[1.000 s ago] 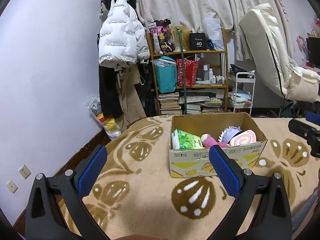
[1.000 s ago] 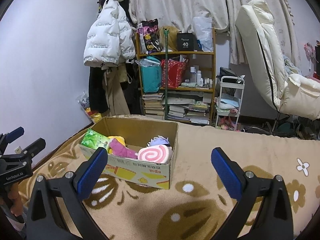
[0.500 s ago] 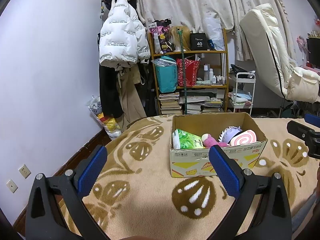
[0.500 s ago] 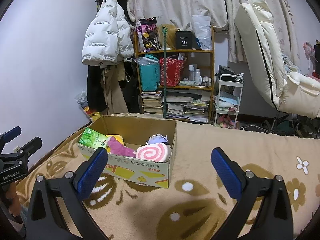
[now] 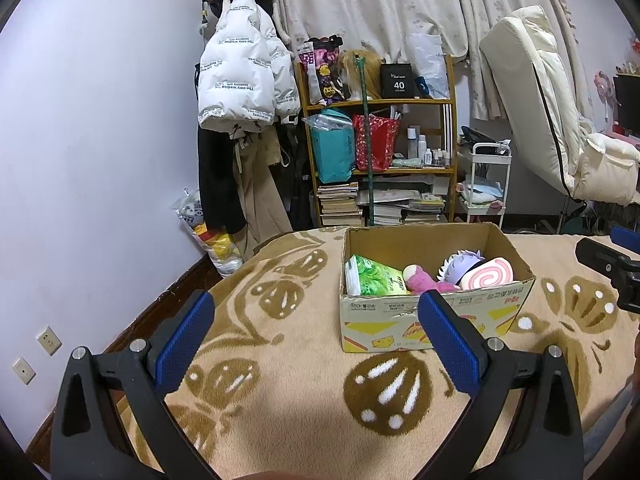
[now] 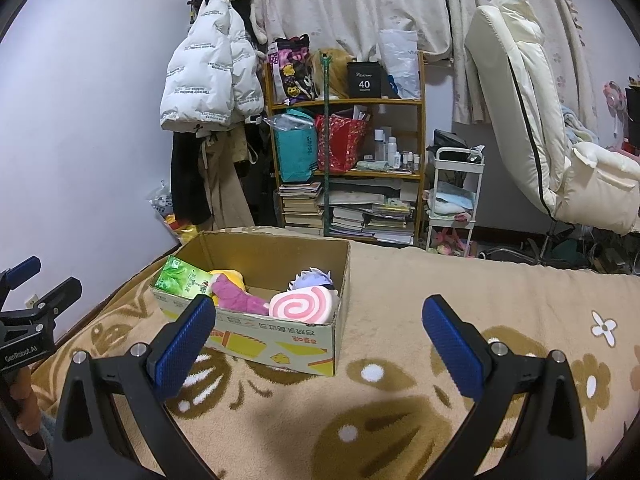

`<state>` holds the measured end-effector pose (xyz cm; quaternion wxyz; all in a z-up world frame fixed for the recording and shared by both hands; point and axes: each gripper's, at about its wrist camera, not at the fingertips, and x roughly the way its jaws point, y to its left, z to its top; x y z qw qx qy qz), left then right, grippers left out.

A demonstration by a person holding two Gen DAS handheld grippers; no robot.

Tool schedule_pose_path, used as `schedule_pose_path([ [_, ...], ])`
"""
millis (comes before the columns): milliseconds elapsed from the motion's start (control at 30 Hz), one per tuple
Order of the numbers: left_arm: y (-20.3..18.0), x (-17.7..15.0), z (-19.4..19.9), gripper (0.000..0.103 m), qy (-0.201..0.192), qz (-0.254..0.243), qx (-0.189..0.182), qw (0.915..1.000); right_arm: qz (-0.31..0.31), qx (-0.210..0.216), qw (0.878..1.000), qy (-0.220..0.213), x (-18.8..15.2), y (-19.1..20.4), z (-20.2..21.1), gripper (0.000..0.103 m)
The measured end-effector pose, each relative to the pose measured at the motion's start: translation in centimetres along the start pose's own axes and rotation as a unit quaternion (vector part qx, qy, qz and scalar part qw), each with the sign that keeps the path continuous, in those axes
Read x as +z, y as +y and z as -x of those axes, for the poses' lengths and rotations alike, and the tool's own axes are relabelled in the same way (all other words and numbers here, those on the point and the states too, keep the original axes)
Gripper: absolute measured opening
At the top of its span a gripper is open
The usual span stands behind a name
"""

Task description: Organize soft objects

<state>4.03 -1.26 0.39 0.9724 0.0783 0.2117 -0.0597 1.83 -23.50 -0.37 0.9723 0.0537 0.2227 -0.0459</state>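
While both grippers hang above the blanket, the scene reads as follows.

Box: the cardboard box sits on the beige patterned blanket, open top up, its long axis running left to right in the left wrist view and angled away toward the shelf in the right wrist view.

Contents: a green tissue pack leans at the left end, tilted with its top edge raised; a pink plush lies beside it; a yellow plush shows behind that in the right wrist view; a pale purple spiky plush and a pink swirl roll cushion fill the right end, the roll's spiral face turned toward the cameras.

Left gripper: blue pads spread wide, nothing between them, touching nothing; the box lies ahead and slightly right.

Right gripper: pads likewise spread wide, holding nothing, clear of the blanket; the box lies ahead to its left.

Each other: each gripper appears at the edge of the other's view, well apart.
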Motion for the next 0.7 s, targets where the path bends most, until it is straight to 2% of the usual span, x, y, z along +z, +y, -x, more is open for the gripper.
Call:
schedule_pose_path([
  [700, 0.01, -0.23, -0.03, 0.101, 0.000, 0.003, -0.001, 1.0000, -0.001, -0.001, 1.000, 0.002, -0.09, -0.62, -0.01, 0.103],
])
